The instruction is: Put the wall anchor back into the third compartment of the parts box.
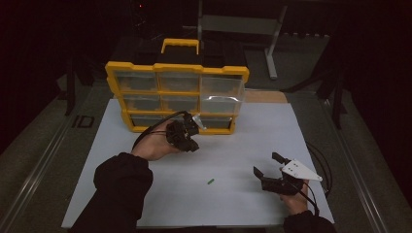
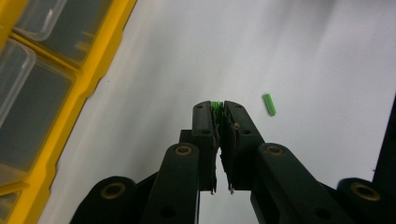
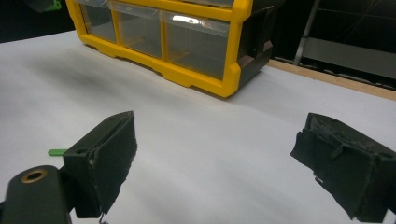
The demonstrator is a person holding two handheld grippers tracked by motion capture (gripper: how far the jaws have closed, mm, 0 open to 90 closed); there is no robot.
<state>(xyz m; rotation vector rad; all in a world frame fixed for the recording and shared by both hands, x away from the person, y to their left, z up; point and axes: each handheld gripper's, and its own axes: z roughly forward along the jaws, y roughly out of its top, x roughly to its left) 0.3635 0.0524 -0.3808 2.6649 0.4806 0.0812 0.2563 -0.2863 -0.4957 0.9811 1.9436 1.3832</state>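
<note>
A yellow organizer box [image 1: 177, 92] with clear drawers stands at the back of the white sheet [image 1: 233, 160]. My left gripper [image 1: 187, 138] hovers in front of the box's lower drawers, shut on a small green piece [image 2: 216, 105] pinched at its tips. A second green piece [image 1: 211, 181] lies loose on the sheet, seen past the left jaws [image 2: 268, 104] and beside the right gripper's left jaw [image 3: 57, 152]. My right gripper [image 1: 268, 164] rests open near the front right of the sheet, with nothing between its jaws.
The organizer's yellow handle [image 1: 180, 44] sticks up at the back. A metal stand [image 1: 272, 43] rises behind the table. Black cables [image 1: 318, 162] trail off the right edge of the sheet. The wooden table edge [image 3: 327, 77] runs right of the box.
</note>
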